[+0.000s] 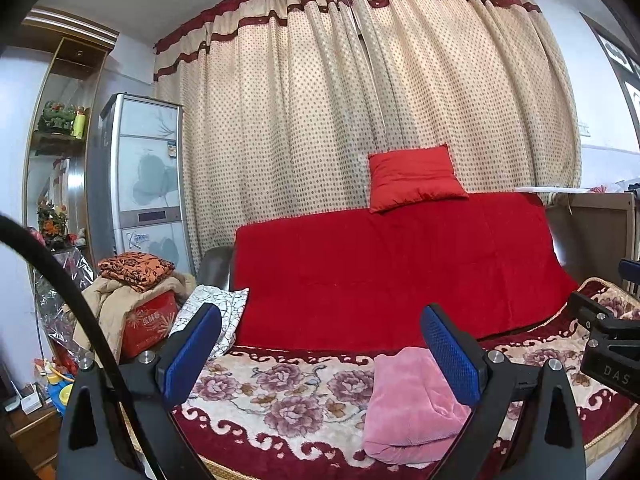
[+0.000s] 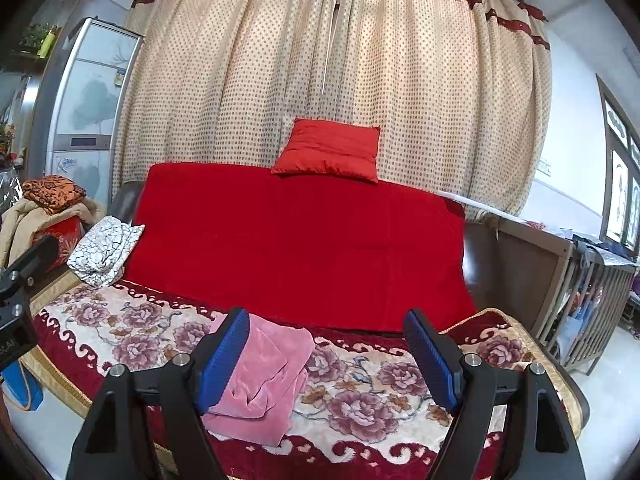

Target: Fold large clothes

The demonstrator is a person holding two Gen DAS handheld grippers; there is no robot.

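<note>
the pink garment (image 1: 412, 404) lies folded into a compact bundle on the seat of the sofa, resting on the flowered blanket (image 1: 280, 396) that covers it. in the left wrist view it sits toward the right of the seat, partly behind the right pad of the left tool (image 1: 320, 344); in the right wrist view it sits toward the left, partly behind the left pad of the right tool (image 2: 326, 344).

both tools stand wide open with nothing between their blue pads, and neither touches the garment. each hangs above the front of the seat, the garment between them. the black body of the right tool shows at the right edge of the left wrist view, and the left tool shows at the left edge of the right wrist view.

a red throw (image 2: 296, 240) covers the sofa back, and a red cushion (image 2: 328, 154) lies on top of it against the dotted curtain (image 2: 280, 60). a white patterned cloth (image 2: 102, 250) lies bunched at the left end of the seat. beside that end, an orange patterned cloth (image 1: 136, 270) tops a pile with a tan coat (image 1: 108, 308) over a red box (image 1: 150, 324). a tall silver cabinet unit (image 1: 146, 176) stands behind the pile.
</note>
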